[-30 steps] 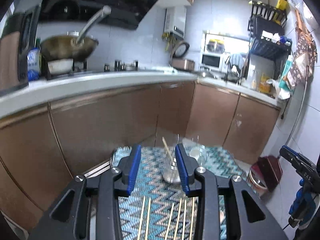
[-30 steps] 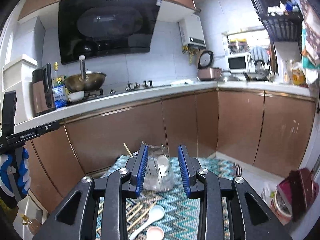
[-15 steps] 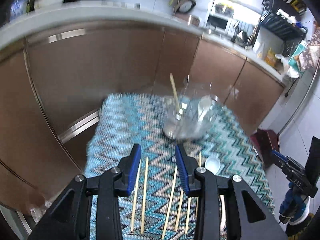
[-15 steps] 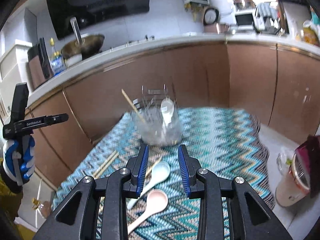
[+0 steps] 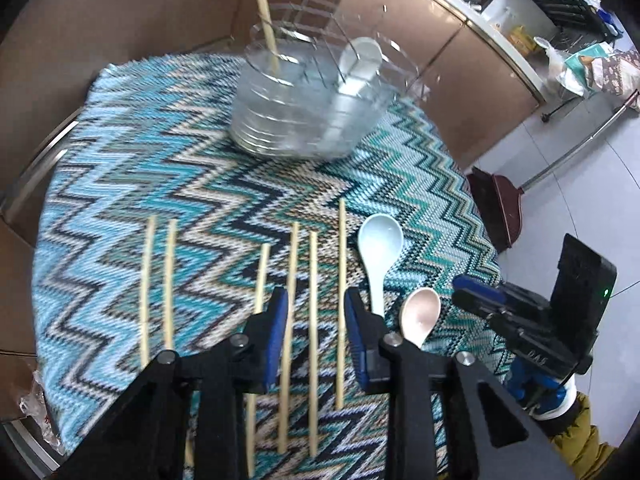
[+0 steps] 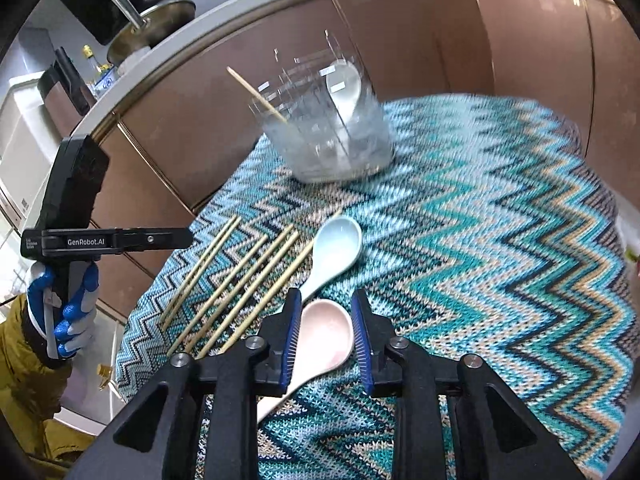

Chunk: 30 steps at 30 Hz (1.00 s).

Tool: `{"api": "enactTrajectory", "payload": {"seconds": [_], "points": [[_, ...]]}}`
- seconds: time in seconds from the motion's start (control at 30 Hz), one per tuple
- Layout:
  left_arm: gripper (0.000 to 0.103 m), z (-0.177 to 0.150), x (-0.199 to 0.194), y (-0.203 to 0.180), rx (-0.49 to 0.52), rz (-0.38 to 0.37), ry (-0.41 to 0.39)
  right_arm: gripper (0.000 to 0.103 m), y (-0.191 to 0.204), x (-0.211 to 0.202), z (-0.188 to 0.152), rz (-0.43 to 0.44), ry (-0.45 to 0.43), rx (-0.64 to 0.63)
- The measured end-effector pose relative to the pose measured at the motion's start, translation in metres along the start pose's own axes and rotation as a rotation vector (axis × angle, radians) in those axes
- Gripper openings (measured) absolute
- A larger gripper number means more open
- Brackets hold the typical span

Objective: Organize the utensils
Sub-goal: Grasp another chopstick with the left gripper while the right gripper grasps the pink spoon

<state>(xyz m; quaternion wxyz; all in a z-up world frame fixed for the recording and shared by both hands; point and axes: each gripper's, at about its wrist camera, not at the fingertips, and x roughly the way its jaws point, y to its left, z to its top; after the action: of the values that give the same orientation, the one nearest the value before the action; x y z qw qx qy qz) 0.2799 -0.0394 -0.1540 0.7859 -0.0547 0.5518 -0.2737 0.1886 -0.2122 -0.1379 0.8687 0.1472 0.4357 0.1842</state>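
A clear utensil holder (image 5: 308, 100) stands at the far side of a zigzag cloth; it holds one chopstick (image 5: 264, 12) and a white spoon (image 5: 356, 64). Several wooden chopsticks (image 5: 312, 300) lie in a row on the cloth, with a pale blue spoon (image 5: 378, 248) and a pink spoon (image 5: 420, 314) to their right. My left gripper (image 5: 316, 320) is open, low over the chopsticks. My right gripper (image 6: 326, 320) is open, its fingers on either side of the pink spoon's bowl (image 6: 326, 336). The holder (image 6: 332, 136) and blue spoon (image 6: 334, 246) also show in the right wrist view.
The cloth-covered table (image 6: 500, 260) stands in front of brown kitchen cabinets (image 6: 420, 40) with a countertop and wok (image 6: 152, 28) behind. A dark dustpan (image 5: 500, 208) sits on the floor to the right. The table edges fall away on all sides.
Both grippers have tilted down and dropped toward the cloth. The left one now hovers over the chopsticks, the right one over the pink spoon. Both stay open.
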Motion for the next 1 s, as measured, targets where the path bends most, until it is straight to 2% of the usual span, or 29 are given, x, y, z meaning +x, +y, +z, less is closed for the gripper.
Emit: {"api": "enactTrajectory", "payload": {"seconds": [0.17,0.3,0.57,0.9,1.0], "points": [[0.025,0.022,0.028,-0.003,-0.001,0.020,0.076,0.020,-0.012,0.015,-0.004,0.033,0.062,0.020],[0.020,0.038,0.048,-0.003,0.006,0.049,0.120,0.020,-0.019,0.023,-0.003,0.059,0.099,0.024],[0.017,0.051,0.075,-0.004,0.028,0.110,0.170,0.020,-0.028,0.038,-0.004,0.085,0.140,0.025],[0.014,0.056,0.094,-0.004,0.028,0.135,0.212,0.020,-0.028,0.049,0.003,0.121,0.178,0.000],[0.014,0.057,0.100,-0.005,0.026,0.140,0.221,0.020,-0.032,0.054,0.005,0.156,0.204,0.007]]}}
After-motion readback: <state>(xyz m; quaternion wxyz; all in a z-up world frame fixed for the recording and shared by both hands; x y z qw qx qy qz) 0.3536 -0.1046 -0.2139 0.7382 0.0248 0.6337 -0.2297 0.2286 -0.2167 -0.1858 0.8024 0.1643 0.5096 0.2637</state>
